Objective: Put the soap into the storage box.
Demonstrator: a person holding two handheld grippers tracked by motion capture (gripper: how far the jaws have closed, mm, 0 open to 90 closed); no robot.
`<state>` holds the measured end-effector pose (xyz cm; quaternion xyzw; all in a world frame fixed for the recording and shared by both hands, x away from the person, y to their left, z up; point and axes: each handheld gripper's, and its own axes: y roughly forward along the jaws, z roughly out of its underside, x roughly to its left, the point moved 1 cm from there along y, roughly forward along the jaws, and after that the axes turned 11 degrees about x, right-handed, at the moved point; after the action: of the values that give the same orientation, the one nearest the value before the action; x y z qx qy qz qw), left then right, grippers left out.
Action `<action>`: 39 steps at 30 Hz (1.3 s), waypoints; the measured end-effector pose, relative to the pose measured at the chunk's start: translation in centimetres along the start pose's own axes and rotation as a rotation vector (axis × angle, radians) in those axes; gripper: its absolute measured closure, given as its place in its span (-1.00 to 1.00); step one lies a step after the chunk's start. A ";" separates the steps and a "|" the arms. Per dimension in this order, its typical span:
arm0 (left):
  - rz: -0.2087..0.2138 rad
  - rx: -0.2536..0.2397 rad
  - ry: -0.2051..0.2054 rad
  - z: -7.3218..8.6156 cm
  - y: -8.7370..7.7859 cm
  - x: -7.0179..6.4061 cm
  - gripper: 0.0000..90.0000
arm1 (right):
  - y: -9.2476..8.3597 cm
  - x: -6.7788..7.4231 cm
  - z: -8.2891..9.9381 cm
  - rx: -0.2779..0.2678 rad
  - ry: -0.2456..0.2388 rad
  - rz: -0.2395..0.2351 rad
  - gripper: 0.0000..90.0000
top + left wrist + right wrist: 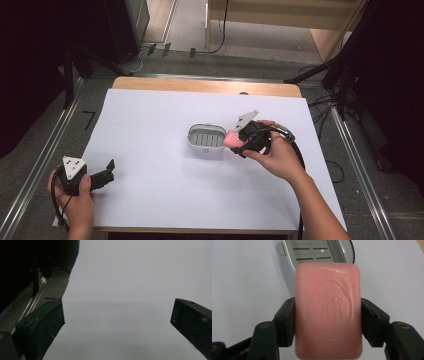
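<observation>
The soap [328,310] is pink with an embossed oval seal. The dish [207,138] is grey with a slotted darker insert. A white sheet [150,180] covers the wooden desk [200,85].

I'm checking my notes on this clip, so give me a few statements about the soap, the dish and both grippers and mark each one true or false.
1. The right gripper is clamped on the pink soap bar. True.
2. The soap bar already lies inside the grey soap dish. False: it is held in the jaws just beside the dish, which has nothing in it.
3. The left gripper is open and holds nothing. True.
4. The left gripper is next to the dish. False: it is near the table's front left corner, well apart from the dish.
5. The table is covered by a white sheet. True.
</observation>
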<state>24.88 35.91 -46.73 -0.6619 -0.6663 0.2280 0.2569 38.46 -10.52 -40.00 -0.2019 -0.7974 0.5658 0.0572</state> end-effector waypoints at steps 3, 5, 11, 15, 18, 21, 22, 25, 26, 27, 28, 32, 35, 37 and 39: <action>0.002 0.000 0.000 0.0 0.0 0.0 -1.00 | 0.0 0.0 -0.5 -0.010 -0.011 -0.002 -0.14; 0.005 0.004 0.000 0.0 0.0 0.0 -1.00 | 0.0 0.0 -0.9 -0.013 -0.018 -0.005 -0.14; 0.008 0.010 -0.007 -0.1 0.1 0.1 -1.00 | 0.0 0.2 -2.0 -0.027 -0.048 -0.012 -0.14; 0.009 0.011 -0.008 -0.1 0.1 0.1 -1.00 | 0.1 0.3 -2.8 -0.032 -0.071 -0.014 -0.14; 0.009 0.011 -0.007 -0.1 0.1 0.1 -1.00 | 0.3 0.3 -3.3 -0.036 -0.083 -0.020 -0.14; 0.008 0.011 -0.007 -0.1 0.1 0.1 -1.00 | 0.6 0.3 -3.9 -0.037 -0.103 -0.023 -0.14; 0.008 0.011 -0.008 -0.1 0.1 0.1 -1.00 | 0.7 0.3 -4.2 -0.041 -0.103 -0.026 -0.14; 0.012 0.013 -0.009 -0.1 0.1 0.1 -1.00 | 1.0 0.4 -4.8 -0.041 -0.117 -0.027 -0.14; 0.012 0.014 -0.009 -0.1 0.1 0.1 -1.00 | 1.2 0.4 -5.0 -0.042 -0.124 -0.027 -0.14; 0.012 0.014 -0.008 -0.1 0.1 0.1 -1.00 | 1.3 0.4 -5.2 -0.042 -0.125 -0.027 -0.14; 0.013 0.015 -0.009 -0.1 0.2 0.1 -1.00 | 1.4 0.4 -5.4 -0.045 -0.129 -0.026 -0.14; 0.015 0.016 -0.008 -0.1 0.2 0.1 -1.00 | 1.9 0.4 -6.0 -0.043 -0.139 -0.024 -0.14; 0.017 0.017 -0.009 -0.1 0.2 0.2 -1.00 | 2.2 0.4 -6.4 -0.039 -0.150 -0.025 -0.14; 0.016 0.017 -0.010 -0.1 0.2 0.1 -1.00 | 2.4 0.4 -6.6 -0.030 -0.148 -0.030 -0.14; 0.014 0.020 -0.009 -0.1 0.2 0.1 -1.00 | 2.5 0.4 -6.9 -0.034 -0.158 -0.034 -0.14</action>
<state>25.08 36.05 -46.76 -0.6630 -0.6604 0.2395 0.2587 40.95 -3.64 -39.96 -0.1441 -0.8121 0.5654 0.0003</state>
